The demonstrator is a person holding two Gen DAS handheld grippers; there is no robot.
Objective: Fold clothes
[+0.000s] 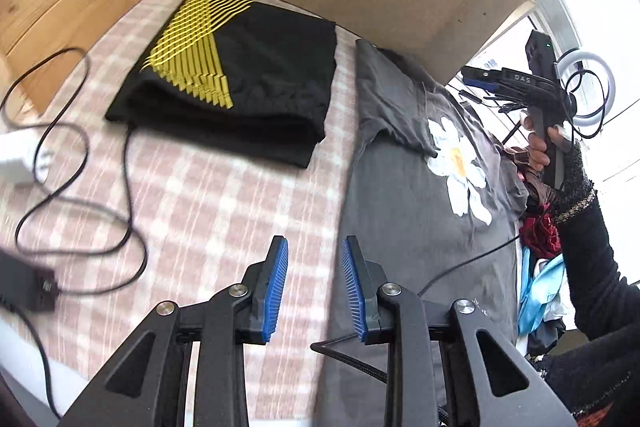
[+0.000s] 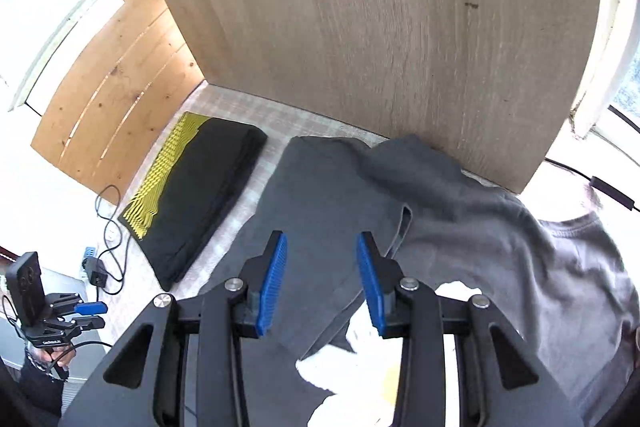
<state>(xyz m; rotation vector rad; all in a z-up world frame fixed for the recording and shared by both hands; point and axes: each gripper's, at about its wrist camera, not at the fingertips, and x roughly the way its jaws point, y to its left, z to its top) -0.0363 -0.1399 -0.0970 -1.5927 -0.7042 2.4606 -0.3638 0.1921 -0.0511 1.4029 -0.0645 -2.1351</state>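
A dark grey T-shirt (image 1: 400, 195) with a white daisy print (image 1: 460, 163) lies partly folded on the pink checked sheet (image 1: 200, 207). My left gripper (image 1: 315, 241) hovers over the shirt's left edge, jaws apart, nothing between the blue pads. In the right wrist view the same T-shirt (image 2: 320, 179) spreads below my right gripper (image 2: 322, 237), which is open and empty above a folded flap. A hand holds the right gripper (image 1: 470, 77) at the shirt's far side. The left gripper (image 2: 94, 313) shows small at the lower left.
A folded black garment (image 1: 248, 87) with yellow stripes lies left of the shirt. A wooden board (image 2: 380, 27) stands behind both. Black cables (image 1: 80, 155) and a white plug block (image 1: 12, 155) lie on the left. Loose coloured clothes (image 1: 540, 267) are piled at the right.
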